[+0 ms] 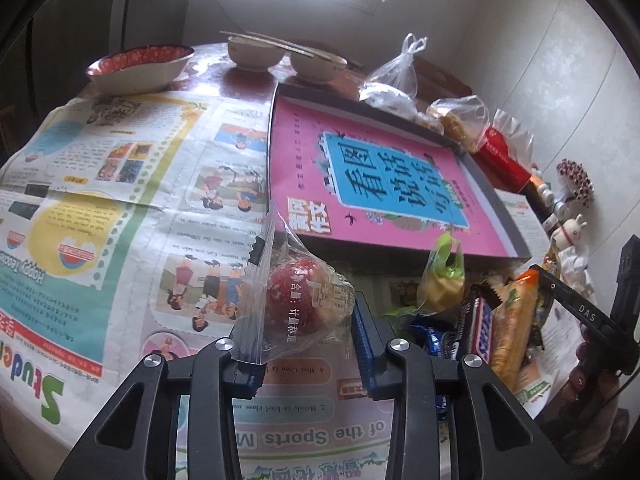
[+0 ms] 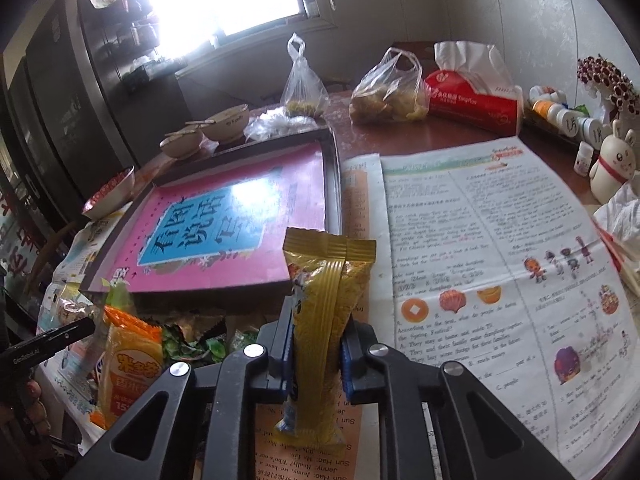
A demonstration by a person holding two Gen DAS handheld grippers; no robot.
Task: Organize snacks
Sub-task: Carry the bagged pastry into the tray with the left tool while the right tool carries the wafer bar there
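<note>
- Left gripper (image 1: 306, 344): jaws narrowed onto a clear plastic packet (image 1: 292, 300) with white print, holding a round red snack; lifted above the newspaper (image 1: 120, 184) near the table's front edge.
- Right gripper (image 2: 316, 356): clamped on a tall yellow-gold snack packet (image 2: 324, 320) with ribbed seam, upright, just before the pink book (image 2: 232, 224).
- Snack pile (image 1: 492, 328): wrapped bars, front edge.
</note>
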